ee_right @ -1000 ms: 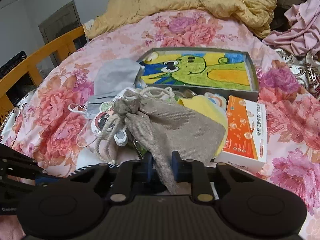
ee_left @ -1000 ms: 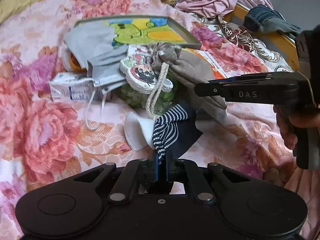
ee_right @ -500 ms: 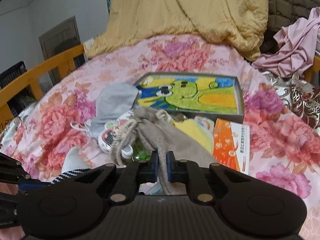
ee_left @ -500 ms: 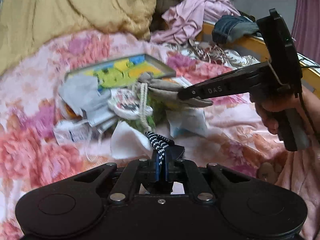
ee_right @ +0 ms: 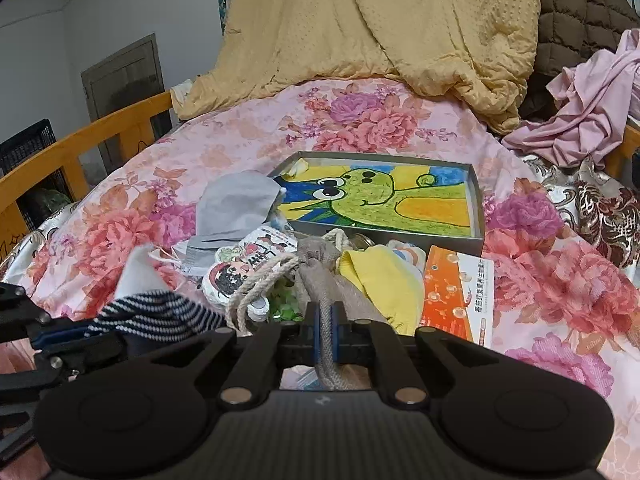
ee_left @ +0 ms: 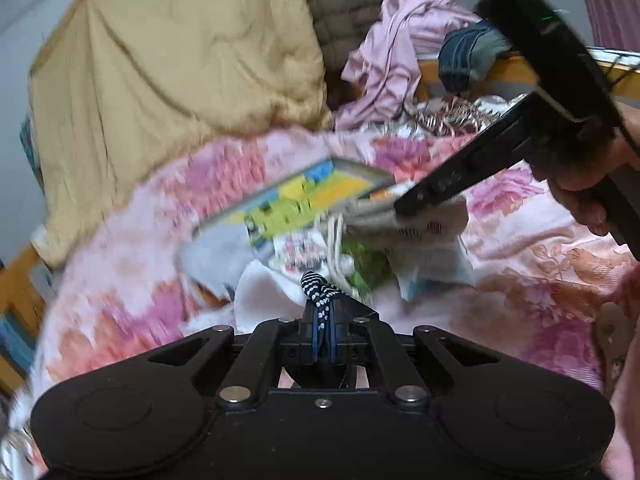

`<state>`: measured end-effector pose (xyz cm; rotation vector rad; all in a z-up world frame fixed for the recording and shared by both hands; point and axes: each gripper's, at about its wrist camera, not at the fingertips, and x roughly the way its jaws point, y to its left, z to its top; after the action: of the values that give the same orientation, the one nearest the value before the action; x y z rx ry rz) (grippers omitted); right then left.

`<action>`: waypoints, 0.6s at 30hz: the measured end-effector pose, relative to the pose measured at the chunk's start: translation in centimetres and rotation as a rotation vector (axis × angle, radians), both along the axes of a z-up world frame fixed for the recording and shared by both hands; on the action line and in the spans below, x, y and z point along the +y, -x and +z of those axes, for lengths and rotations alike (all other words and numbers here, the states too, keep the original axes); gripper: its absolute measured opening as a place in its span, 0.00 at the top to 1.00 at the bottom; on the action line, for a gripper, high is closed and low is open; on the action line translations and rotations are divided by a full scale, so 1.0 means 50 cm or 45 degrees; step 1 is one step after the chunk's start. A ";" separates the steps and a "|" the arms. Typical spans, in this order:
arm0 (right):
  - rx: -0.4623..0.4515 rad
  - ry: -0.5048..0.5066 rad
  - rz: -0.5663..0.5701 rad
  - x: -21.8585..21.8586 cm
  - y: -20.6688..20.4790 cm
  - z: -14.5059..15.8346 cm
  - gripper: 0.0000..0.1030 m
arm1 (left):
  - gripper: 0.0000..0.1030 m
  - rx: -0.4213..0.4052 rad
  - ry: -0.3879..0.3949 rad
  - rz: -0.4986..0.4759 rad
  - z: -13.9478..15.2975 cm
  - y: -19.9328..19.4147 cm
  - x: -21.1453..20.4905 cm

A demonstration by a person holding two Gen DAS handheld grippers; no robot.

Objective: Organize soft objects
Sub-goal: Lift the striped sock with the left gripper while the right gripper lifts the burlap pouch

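The grey drawstring pouch (ee_right: 320,276) lies in the heap at the middle of the bed (ee_right: 240,136), its cloth pinched in the right tongs (ee_right: 326,336), which have just closed on it. The left tongs (ee_left: 322,330) are pressed together on a navy striped sock (ee_left: 318,286) at the heap's near edge. Beside the pouch sit a yellow cloth (ee_right: 384,280), an orange box (ee_right: 456,292), a grey mask (ee_right: 236,204) and a cartoon-lined tray (ee_right: 478,208).

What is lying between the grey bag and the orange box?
A yellow cloth lies between the grey drawstring bag and the orange box, touching the bag. The right wrist view shows it clearly.
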<state>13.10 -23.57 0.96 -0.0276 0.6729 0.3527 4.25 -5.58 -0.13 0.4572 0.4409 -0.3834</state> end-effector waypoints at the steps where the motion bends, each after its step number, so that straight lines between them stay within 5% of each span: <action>1: 0.009 0.005 -0.001 0.000 -0.002 -0.002 0.94 | 0.95 -0.018 -0.008 -0.009 0.001 0.003 -0.004; 8: 0.074 0.041 -0.005 0.007 -0.022 -0.028 0.90 | 0.95 0.054 -0.076 -0.008 -0.016 -0.016 -0.018; 18: 0.119 0.199 0.027 0.040 -0.044 -0.072 0.66 | 0.94 0.099 -0.108 -0.011 -0.031 -0.024 -0.025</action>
<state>15.32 -21.57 -2.66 -0.1680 0.7922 0.3229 5.46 -6.82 -1.67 0.5279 0.5326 -0.3927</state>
